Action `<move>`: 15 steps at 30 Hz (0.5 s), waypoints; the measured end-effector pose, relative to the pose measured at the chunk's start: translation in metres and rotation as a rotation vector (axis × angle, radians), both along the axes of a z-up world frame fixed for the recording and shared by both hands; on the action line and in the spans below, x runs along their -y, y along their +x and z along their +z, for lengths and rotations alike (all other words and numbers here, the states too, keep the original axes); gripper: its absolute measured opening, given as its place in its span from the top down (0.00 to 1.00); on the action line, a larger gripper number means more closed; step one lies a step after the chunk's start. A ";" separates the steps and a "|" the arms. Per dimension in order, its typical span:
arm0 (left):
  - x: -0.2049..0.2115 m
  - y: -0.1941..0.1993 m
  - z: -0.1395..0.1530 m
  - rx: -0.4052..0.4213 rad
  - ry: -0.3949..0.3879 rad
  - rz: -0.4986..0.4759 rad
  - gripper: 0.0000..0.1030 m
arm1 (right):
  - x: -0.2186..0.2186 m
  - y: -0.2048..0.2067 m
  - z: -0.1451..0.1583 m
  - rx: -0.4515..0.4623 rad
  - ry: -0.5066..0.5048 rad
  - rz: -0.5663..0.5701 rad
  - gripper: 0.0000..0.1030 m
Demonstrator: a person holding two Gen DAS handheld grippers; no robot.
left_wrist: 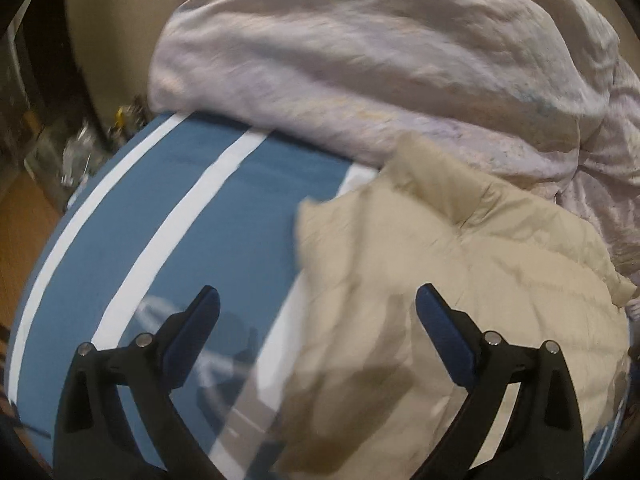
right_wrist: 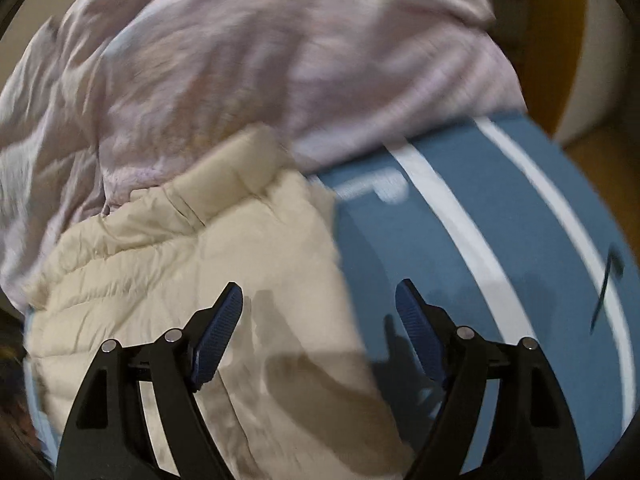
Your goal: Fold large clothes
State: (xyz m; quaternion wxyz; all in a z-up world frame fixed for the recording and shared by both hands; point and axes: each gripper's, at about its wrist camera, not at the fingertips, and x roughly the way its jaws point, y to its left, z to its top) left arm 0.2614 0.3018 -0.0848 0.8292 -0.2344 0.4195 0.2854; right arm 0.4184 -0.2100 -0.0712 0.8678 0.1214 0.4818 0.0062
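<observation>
A beige quilted puffer jacket [left_wrist: 460,280] lies bunched on a blue sheet with white stripes [left_wrist: 208,208]. It also shows in the right wrist view [right_wrist: 168,264], on the left of the blue sheet [right_wrist: 500,208]. My left gripper [left_wrist: 318,300] is open and empty, held above the jacket's left edge. My right gripper [right_wrist: 320,296] is open and empty, held above the jacket's right edge. Both views are blurred by motion.
A large crumpled pale pink duvet [left_wrist: 380,48] fills the far side of the bed and shows in the right wrist view [right_wrist: 240,52] too. Clutter [left_wrist: 76,148] sits on the wooden floor [left_wrist: 24,220] left of the bed. An orange-brown wall or door [right_wrist: 548,32] is at far right.
</observation>
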 end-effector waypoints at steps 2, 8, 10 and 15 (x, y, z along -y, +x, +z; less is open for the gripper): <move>-0.001 -0.014 -0.005 0.003 -0.041 0.009 0.05 | 0.011 -0.012 -0.006 -0.041 0.056 -0.017 0.22; 0.010 -0.043 -0.021 0.009 -0.167 0.008 0.06 | 0.013 -0.044 -0.024 -0.126 0.113 -0.026 0.22; 0.014 -0.044 -0.027 0.005 -0.196 0.004 0.08 | 0.010 -0.049 -0.025 -0.141 0.109 -0.021 0.22; 0.025 -0.046 -0.040 -0.003 -0.274 0.018 0.14 | -0.002 -0.059 -0.029 -0.175 0.080 0.004 0.24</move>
